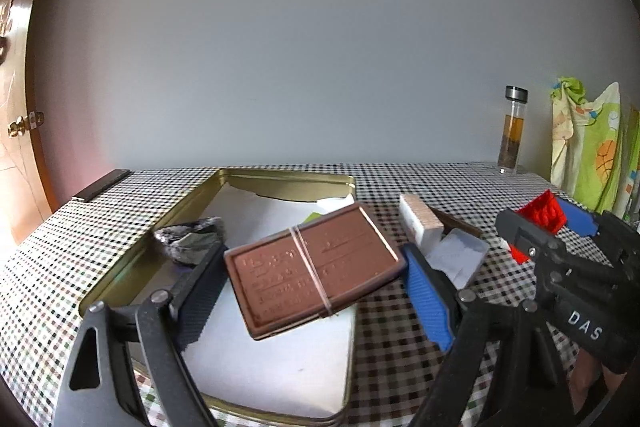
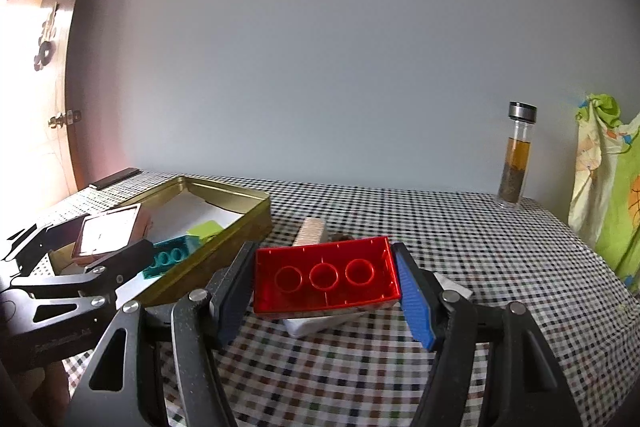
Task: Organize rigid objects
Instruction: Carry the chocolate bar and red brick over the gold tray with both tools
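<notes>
The gold tin [image 1: 132, 259] is the biggest thing on the checked table [image 2: 480, 247], lying open at about ten o'clock from the right gripper, its floor lined with white paper [image 1: 276, 359]. Both loads look bound for it. The left gripper [image 1: 316, 275] holds the brown embossed case [image 1: 316, 267], banded with a rubber loop, clamped between its pads and tilted over the tin's near half. To set it down well, I'd level it first and lower it onto the bare paper toward six o'clock, clear of what already sits inside.

The right gripper [image 2: 326, 281] grips the red building brick [image 2: 326, 277] by its short ends, hollow side facing the camera, raised above the cloth at the tin's three o'clock side. It should wait or come in behind the case, since the two claws are close and the left one stands between the brick and the tin.

Inside the tin, a dark crumpled lump [image 1: 190, 239] sits at the left wall, and a teal brick [image 2: 166, 259] and a lime block [image 2: 206, 230] lie near the right wall. Outside, a white-and-wood block [image 1: 420, 223] and a small white tray [image 1: 460, 255] rest just beside the tin. A glass bottle [image 2: 516, 159] of amber liquid stands well away at one o'clock, near a green patterned cloth [image 2: 608, 195].
</notes>
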{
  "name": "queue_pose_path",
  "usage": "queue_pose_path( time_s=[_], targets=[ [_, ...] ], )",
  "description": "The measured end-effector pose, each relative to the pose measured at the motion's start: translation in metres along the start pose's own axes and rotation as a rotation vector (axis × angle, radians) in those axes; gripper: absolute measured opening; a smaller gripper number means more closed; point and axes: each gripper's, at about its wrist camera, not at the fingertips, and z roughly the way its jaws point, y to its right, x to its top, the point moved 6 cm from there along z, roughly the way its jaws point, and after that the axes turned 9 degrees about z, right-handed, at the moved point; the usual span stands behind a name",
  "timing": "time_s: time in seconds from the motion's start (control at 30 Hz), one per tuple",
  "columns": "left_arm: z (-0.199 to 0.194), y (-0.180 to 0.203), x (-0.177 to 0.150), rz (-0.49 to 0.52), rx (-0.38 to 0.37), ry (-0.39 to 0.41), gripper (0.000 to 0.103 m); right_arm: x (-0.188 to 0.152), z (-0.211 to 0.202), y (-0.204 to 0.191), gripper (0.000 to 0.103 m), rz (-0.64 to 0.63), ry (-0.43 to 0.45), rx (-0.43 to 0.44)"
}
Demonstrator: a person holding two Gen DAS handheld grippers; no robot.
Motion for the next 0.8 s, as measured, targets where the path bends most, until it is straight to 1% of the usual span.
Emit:
queue_pose_path(
  time_s=[0.37,0.8],
  targets=[
    [0.002,-0.029,-0.006,-0.027,0.041,-0.014,0.086,-0.002,0.004,-0.031,0.068,-0.052,-0.007,0.056],
    [0.007,-0.054,-0.01,-0.05,0.08,-0.042,0.086,-0.005,0.011,-0.053,0.068,-0.093,-0.023,0.091]
  ],
)
